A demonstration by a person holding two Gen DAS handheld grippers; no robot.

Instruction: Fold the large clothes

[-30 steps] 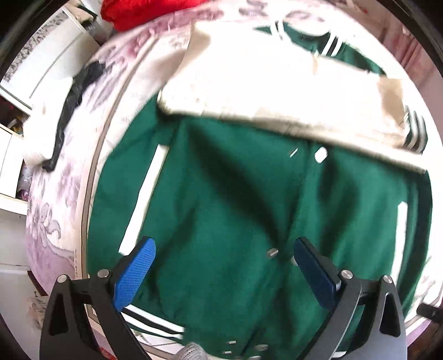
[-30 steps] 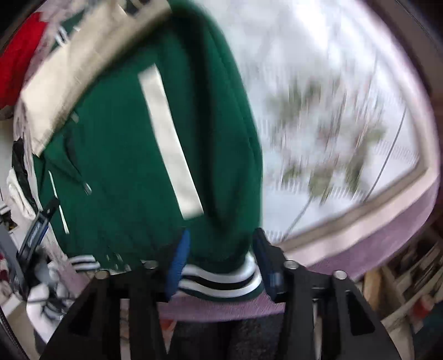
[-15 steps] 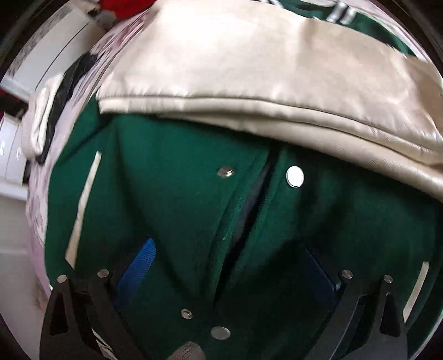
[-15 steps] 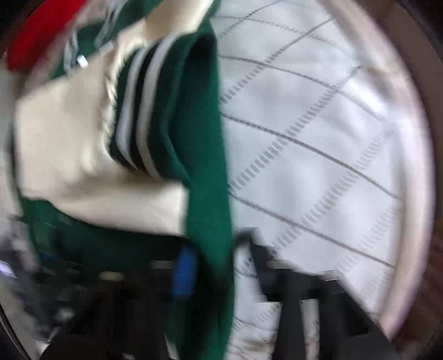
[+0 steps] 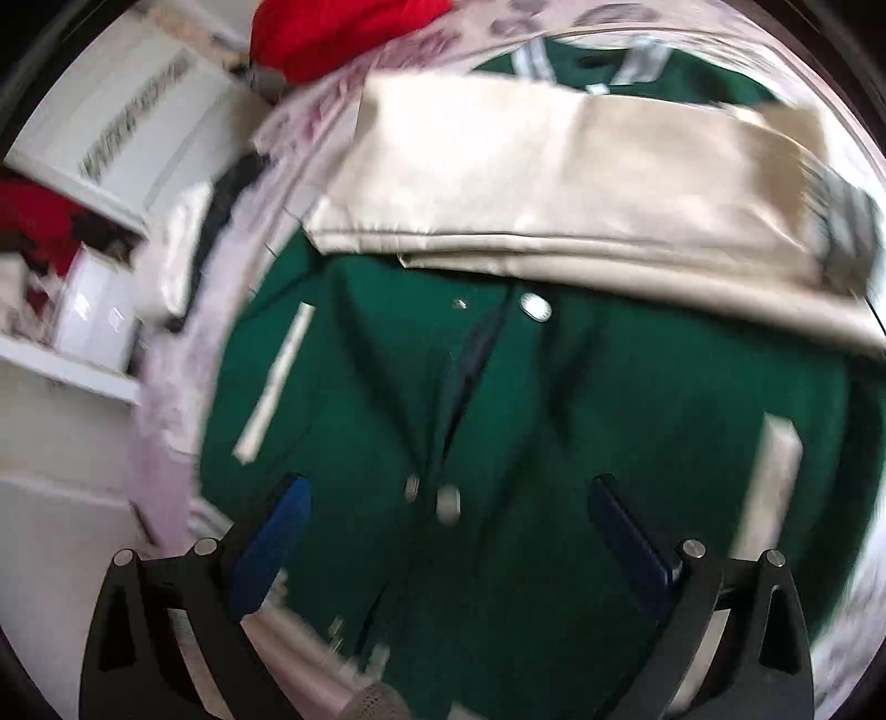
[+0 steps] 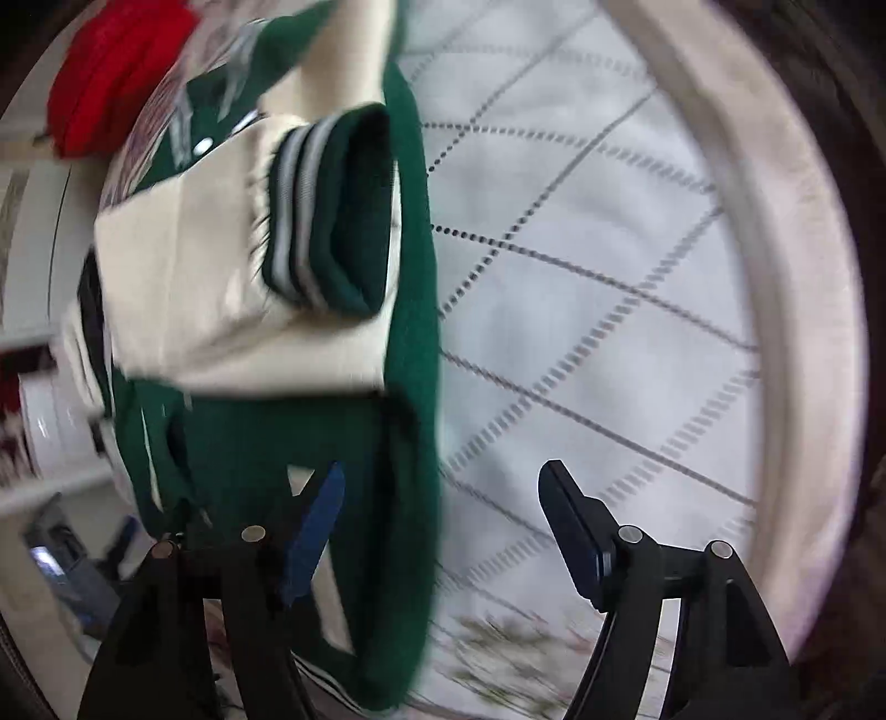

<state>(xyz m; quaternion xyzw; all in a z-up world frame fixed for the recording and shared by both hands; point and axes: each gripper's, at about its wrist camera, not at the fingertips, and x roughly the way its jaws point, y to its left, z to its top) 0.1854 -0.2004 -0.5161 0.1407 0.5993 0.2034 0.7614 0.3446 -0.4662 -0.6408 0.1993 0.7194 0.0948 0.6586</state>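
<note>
Green jacket (image 5: pixel 554 443) spread flat on bed (image 6: pixel 581 249), cream sleeves (image 5: pixel 554 183) folded across chest (snaps showing). Left gripper (image 5: pixel 448 520) released above front. Right gripper (image 6: pixel 443 515) opening, straddling jacket's side edge, not pinching.

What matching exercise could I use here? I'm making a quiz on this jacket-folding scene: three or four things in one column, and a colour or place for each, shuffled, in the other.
Things:
1. Jacket body
2. Folded sleeves
3. Garment heap at the far end of the bed
4. Sleeve cuff

Descriptions:
A. red
B. cream, lying across the chest
C. dark green with snap buttons
D. green with pale stripes

Pairs: 1-C, 2-B, 3-A, 4-D
</note>
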